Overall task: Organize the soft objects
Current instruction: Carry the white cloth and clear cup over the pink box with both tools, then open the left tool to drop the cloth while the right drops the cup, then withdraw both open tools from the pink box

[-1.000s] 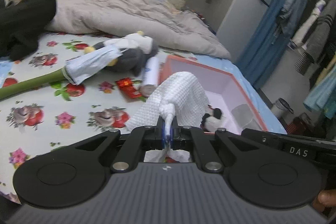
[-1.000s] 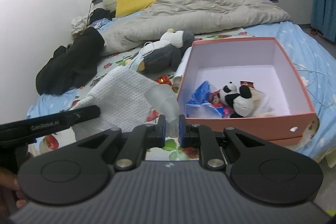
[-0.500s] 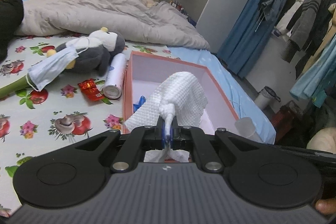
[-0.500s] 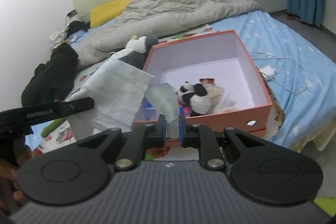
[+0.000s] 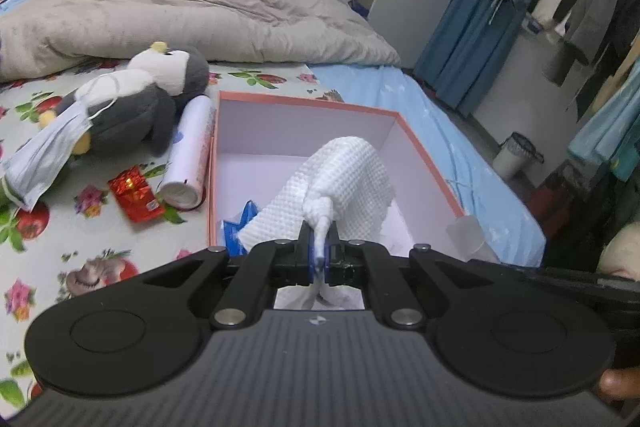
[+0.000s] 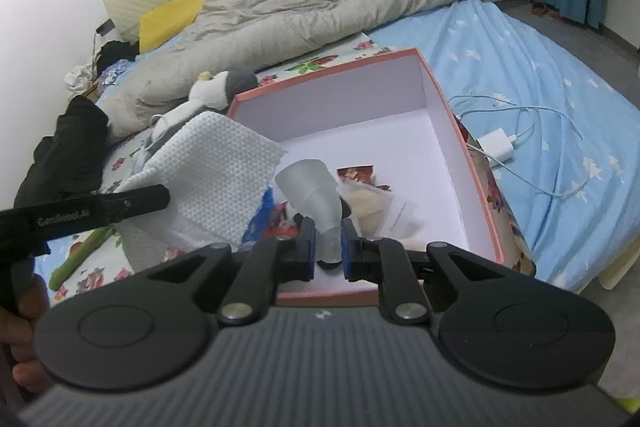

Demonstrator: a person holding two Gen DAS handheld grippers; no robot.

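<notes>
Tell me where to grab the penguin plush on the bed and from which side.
Probably grip the penguin plush across its grey body, coming from above: it lies on its side, broad and soft there. The white tube crowds its box-side flank, and a face mask drapes its front.

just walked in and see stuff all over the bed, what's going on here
A person is tidying soft things into the pink box on the bed. The left tongs are shut on a white cloth, held over the box. The right tongs are shut on a clear plastic cup, also over the box. A penguin plush and a face mask lie on the bed beside it.
</notes>
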